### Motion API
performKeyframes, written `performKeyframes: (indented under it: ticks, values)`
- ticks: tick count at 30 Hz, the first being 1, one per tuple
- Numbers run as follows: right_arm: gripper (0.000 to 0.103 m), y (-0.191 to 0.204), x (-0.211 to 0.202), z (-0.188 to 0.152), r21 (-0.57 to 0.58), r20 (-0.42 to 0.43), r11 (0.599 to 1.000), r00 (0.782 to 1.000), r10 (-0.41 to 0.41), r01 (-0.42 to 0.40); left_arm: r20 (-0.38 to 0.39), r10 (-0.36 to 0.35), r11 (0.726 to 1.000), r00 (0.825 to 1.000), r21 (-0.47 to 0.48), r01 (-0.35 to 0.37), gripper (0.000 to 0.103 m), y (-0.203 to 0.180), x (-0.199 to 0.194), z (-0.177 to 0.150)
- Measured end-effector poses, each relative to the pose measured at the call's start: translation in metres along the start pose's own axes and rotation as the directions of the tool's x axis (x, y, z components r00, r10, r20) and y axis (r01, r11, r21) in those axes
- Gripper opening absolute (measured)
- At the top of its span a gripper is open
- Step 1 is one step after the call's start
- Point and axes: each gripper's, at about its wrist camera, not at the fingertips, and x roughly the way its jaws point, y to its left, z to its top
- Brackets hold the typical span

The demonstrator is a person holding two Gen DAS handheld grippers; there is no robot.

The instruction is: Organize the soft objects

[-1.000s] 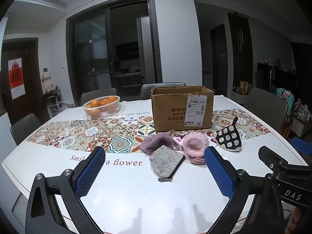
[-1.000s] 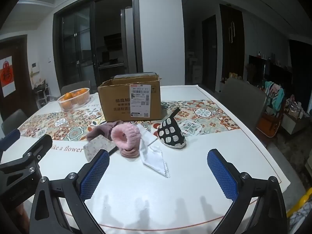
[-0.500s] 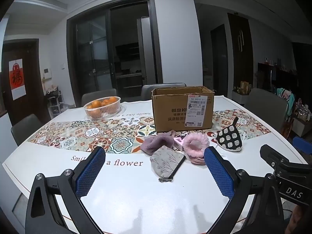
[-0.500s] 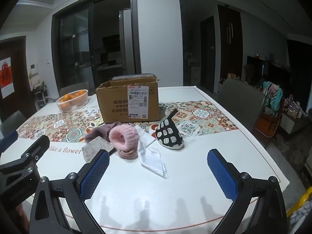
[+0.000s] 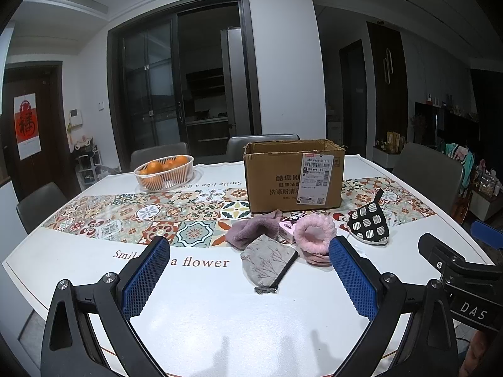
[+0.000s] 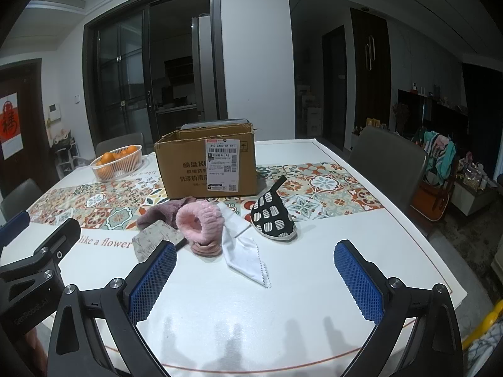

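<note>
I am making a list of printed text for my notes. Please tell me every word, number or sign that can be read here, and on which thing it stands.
"Smile like a flower": table.
"340 0403-01 011": shipping label on cardboard box; other label print too small.
"洗涤粉清": same box; line above blurred.
"福": red poster.
"DAS": right gripper.
"GenRobot.AI": left gripper.

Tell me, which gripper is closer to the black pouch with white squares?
Right. The black-and-white patterned fabric pouch lies ahead between the open fingers of the right gripper. For the left gripper, the pouch sits beyond its right finger, farther off.
</note>
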Motion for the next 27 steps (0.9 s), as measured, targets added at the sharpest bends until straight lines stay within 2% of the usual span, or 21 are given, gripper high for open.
performKeyframes:
  ticks: [27]
  values:
    - [0.103,-0.0008,0.0002,0.0002,0.001,0.001,1.000,1.000,0.000,0.000,-0.002,-0.003,1.000,1.000,0.000,0.003,0.103,-0.0011,-0.0017,0.0011]
